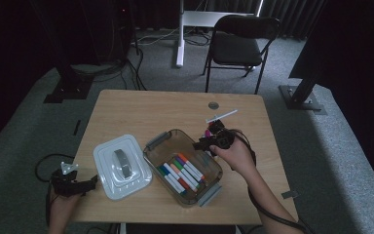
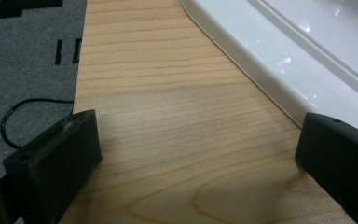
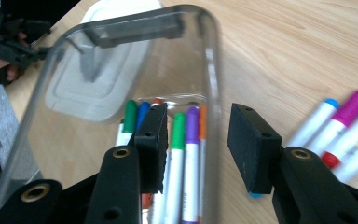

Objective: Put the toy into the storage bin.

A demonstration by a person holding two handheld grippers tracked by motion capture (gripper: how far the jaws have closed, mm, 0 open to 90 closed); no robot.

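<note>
A clear plastic box (image 1: 209, 168) holds several coloured markers (image 1: 181, 173) near the table's front middle. Its white lid (image 1: 121, 165) with a grey handle lies flat to the left. My right gripper (image 1: 202, 145) hovers over the box's far right rim. In the right gripper view its jaws (image 3: 198, 140) stand apart with nothing pressed between them, above the box wall (image 3: 212, 70) and the markers inside (image 3: 182, 154). Loose markers (image 3: 345, 121) lie on the table outside the box. My left gripper (image 1: 90, 183) rests open at the table's left front edge, and the lid's corner (image 2: 307, 56) lies just past its right jaw.
A white pen (image 1: 222, 116) lies on the table beyond my right hand, near a round grommet (image 1: 214, 105). Behind the table stand a black folding chair (image 1: 238, 46) and a white desk leg (image 1: 180, 44). A cable (image 2: 18, 107) trails on the carpet at the left.
</note>
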